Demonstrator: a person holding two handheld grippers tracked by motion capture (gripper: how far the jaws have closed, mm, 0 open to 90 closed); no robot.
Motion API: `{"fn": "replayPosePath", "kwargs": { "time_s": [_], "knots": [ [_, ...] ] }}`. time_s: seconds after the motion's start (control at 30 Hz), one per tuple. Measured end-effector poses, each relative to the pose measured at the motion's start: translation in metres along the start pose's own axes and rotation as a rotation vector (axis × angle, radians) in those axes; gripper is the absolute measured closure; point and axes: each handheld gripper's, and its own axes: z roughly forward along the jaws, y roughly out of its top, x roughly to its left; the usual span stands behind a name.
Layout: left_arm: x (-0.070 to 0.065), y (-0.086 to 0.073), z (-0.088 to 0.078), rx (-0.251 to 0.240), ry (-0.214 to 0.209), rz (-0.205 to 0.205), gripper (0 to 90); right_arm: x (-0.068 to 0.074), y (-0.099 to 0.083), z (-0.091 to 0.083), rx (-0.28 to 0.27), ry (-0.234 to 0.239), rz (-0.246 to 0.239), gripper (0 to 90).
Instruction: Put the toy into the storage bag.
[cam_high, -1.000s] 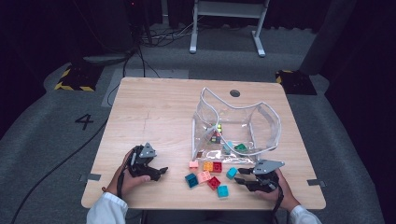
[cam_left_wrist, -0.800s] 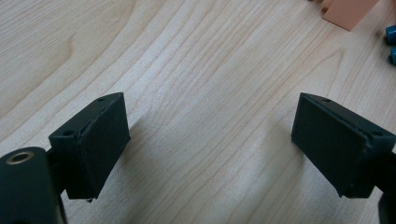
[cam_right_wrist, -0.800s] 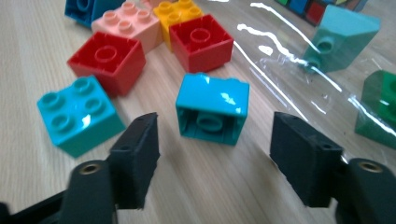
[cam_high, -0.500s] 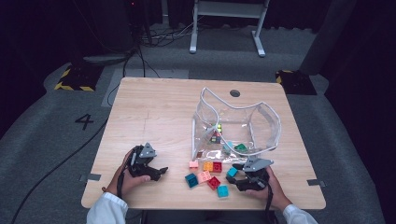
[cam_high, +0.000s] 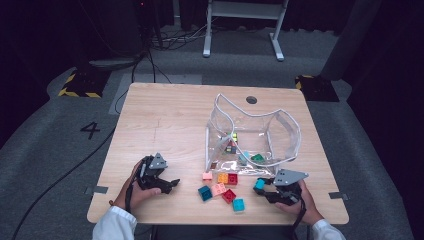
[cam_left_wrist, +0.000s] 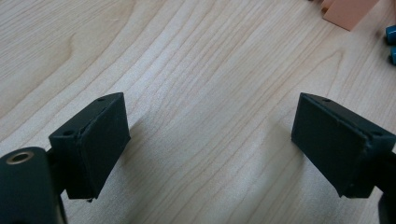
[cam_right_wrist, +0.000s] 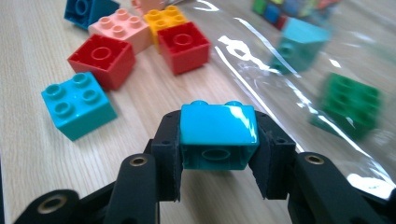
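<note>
Well, starting at the left: my left gripper (cam_high: 159, 181) rests on bare table (cam_high: 165, 120), jaws spread wide with nothing between them. It is well apart from the bricks, so little can go wrong there unless I sweep it sideways into the pile.

In the middle lie the loose bricks (cam_high: 223, 186), close together; a low pass could knock the red ones (cam_right_wrist: 100, 57) or the cyan one (cam_right_wrist: 77, 103) across the wood.

At the right, my right gripper (cam_high: 267, 189) has just been closing and now pinches a cyan brick (cam_right_wrist: 218, 135) by its sides, just in front of the bag (cam_high: 252, 132). The brick's walls are glossy, so I judge it could twist or pop out if I swing fast. The bag's mouth is limp film, too; a jaw catching its edge might drag the bag and spill the bricks inside.
</note>
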Motion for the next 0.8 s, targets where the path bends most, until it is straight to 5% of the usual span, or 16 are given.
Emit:
{"fn": "replayPosePath", "kwargs": {
  "time_s": [0.2, 0.43, 0.63, 0.8],
  "knots": [
    [0.0, 0.0, 0.0, -0.002, -0.002, -0.004, 11.4, -0.013, -0.01, -0.024, -0.021, -0.014, -0.004, 58.6],
    [0.0, 0.0, 0.0, 0.0, -0.001, -0.004, 11.5, -0.043, -0.028, -0.066, -0.065, -0.128, 0.061, 58.7],
    [-0.001, 0.0, 0.0, -0.002, -0.002, -0.004, 11.5, -0.068, -0.014, -0.095, -0.127, -0.202, 0.082, 58.7],
    [0.0, 0.0, 0.0, -0.001, -0.001, -0.004, 11.5, -0.083, 0.004, -0.108, -0.126, -0.244, 0.067, 58.7]
  ]
}}
